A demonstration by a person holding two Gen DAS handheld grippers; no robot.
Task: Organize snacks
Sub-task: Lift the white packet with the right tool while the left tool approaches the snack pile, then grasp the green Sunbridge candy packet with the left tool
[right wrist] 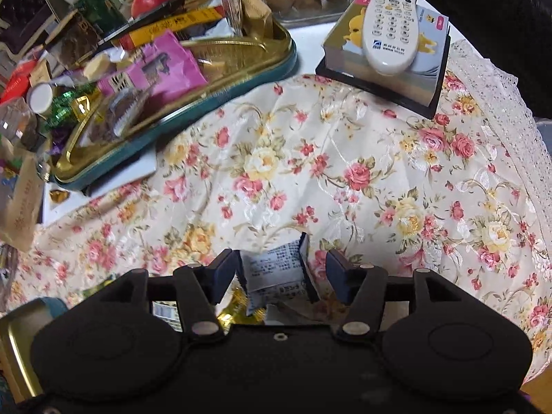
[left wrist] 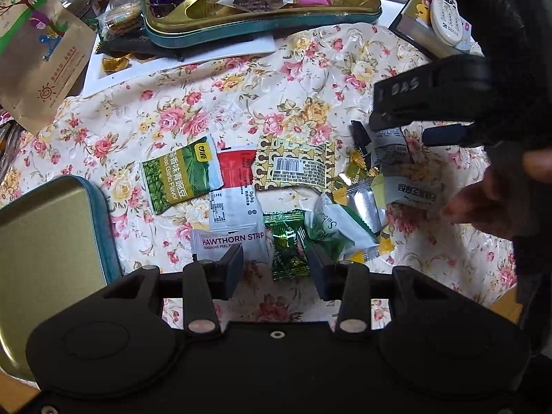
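Cream floral tablecloth w/ pink and yellow roses [right wrist: 310,158] covering most of the surface; lace trim along far right edge, bare white tabletop beyond it at the back. Dark upholstery in the top right corner of the rt view.

Loose pile of snack packets mid-cloth: green garlic-pea packet [left wrist: 179,176], white "Hawthorn Strip" packet [left wrist: 229,239] just beside it, gold-patterned barcode packet [left wrist: 296,167] behind, shiny green foil candy [left wrist: 288,241] in front.

Left gripper [left wrist: 276,269] pointing steeply down over the pile, jaws apart, nothing pinched; green candy lying below the gap, contact w/ pads not clear.

Right gripper [right wrist: 281,272] jaws apart too, small white printed packet [right wrist: 276,269] hanging in the gap, touching the rt-side finger by its dark edge; left pad clear of it. Firm grip or not: can't tell.

Teal-rimmed gold tin lid [left wrist: 51,241] lying empty at near left. Larger teal-and-gold tin tray [right wrist: 220,79] at back, heaped w/ pink packets and wrapped sweets. White remote control [right wrist: 390,24] atop a small yellow-cartoon box at back right. Brown paper pouch [left wrist: 38,55] at far left, jars behind.
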